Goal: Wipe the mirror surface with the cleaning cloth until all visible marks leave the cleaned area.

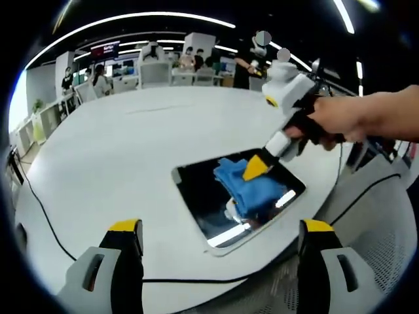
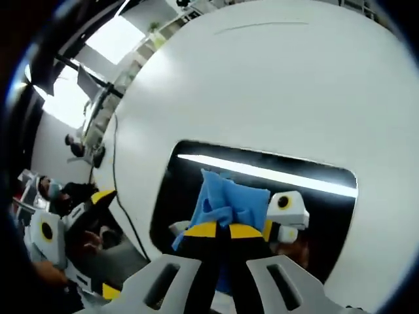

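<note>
A dark rectangular mirror with a pale frame lies flat on the white round table. A crumpled blue cleaning cloth rests on its glass. My right gripper, held by a hand, is shut on the cloth and presses it onto the mirror. My left gripper stands open above the table's near edge, short of the mirror, with nothing between its yellow-tipped fingers; it also appears at the left edge of the right gripper view.
A black cable trails across the table's near side. Desks, chairs and several people stand beyond the table's far edge. The mirror reflects ceiling lights and the right gripper's body.
</note>
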A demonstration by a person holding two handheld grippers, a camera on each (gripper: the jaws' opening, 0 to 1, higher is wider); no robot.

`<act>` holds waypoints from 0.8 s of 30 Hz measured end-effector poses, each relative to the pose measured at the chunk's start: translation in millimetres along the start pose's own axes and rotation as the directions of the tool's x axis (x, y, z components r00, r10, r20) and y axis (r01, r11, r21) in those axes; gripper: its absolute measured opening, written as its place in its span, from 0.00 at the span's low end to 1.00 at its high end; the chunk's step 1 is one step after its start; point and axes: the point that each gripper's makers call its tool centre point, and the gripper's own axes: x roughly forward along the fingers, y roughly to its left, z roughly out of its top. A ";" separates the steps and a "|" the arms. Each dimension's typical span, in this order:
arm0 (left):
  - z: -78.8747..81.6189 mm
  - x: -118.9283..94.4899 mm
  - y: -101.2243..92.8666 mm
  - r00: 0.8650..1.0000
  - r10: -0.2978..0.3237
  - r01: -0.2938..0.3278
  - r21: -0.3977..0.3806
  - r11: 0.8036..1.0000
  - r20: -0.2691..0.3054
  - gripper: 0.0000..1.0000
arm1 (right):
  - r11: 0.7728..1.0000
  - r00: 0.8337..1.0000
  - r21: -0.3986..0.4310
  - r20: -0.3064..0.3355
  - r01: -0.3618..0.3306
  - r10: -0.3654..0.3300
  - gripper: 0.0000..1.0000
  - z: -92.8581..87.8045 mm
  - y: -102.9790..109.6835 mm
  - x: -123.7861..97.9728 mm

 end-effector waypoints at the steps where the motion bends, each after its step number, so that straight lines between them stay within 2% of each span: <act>1: 0.3 -0.2 0.4 1.000 0.003 -0.003 0.000 1.000 0.002 0.99 | 1.000 1.000 0.005 0.002 0.006 -0.006 0.00 9.1 -3.5 2.4; 2: 0.5 -0.2 0.7 1.000 0.004 -0.004 0.000 1.000 0.004 0.99 | 1.000 1.000 0.001 0.011 0.015 -0.015 0.00 15.6 -6.6 3.4; 5: 0.4 -0.2 0.3 1.000 0.002 -0.002 0.001 1.000 0.003 0.99 | 1.000 1.000 0.028 -0.016 0.005 -0.005 0.00 28.9 -10.2 6.1; 10: 0.8 0.0 0.8 1.000 0.005 -0.005 0.005 1.000 0.008 0.99 | 0.999 0.999 0.002 -0.023 0.044 -0.044 0.00 47.8 -13.4 9.1; 13: 0.7 0.4 1.6 1.000 0.008 -0.008 0.003 1.000 0.010 0.99 | 0.997 0.997 -0.029 -0.048 0.067 -0.068 0.00 48.7 -14.2 9.7; 17: 2.2 -0.6 1.6 1.000 0.011 -0.011 0.001 1.000 0.014 0.99 | 0.991 0.997 -0.116 -0.017 0.071 -0.073 0.00 46.2 -13.4 8.4; 20: 1.6 -0.1 1.7 1.000 0.012 -0.012 0.001 1.000 0.012 0.99 | 0.992 0.999 -0.113 0.009 0.053 -0.052 0.00 45.3 -14.8 7.5; 22: 1.4 0.0 2.2 1.000 0.013 -0.013 0.002 1.000 0.010 0.99 | 0.989 0.999 -0.140 0.010 0.037 -0.036 0.00 43.2 -12.5 5.1; 24: 0.9 -0.2 2.6 1.000 0.016 -0.016 0.001 1.000 0.006 0.99 | 0.981 0.999 -0.187 -0.007 0.050 -0.052 0.00 39.3 -15.9 1.3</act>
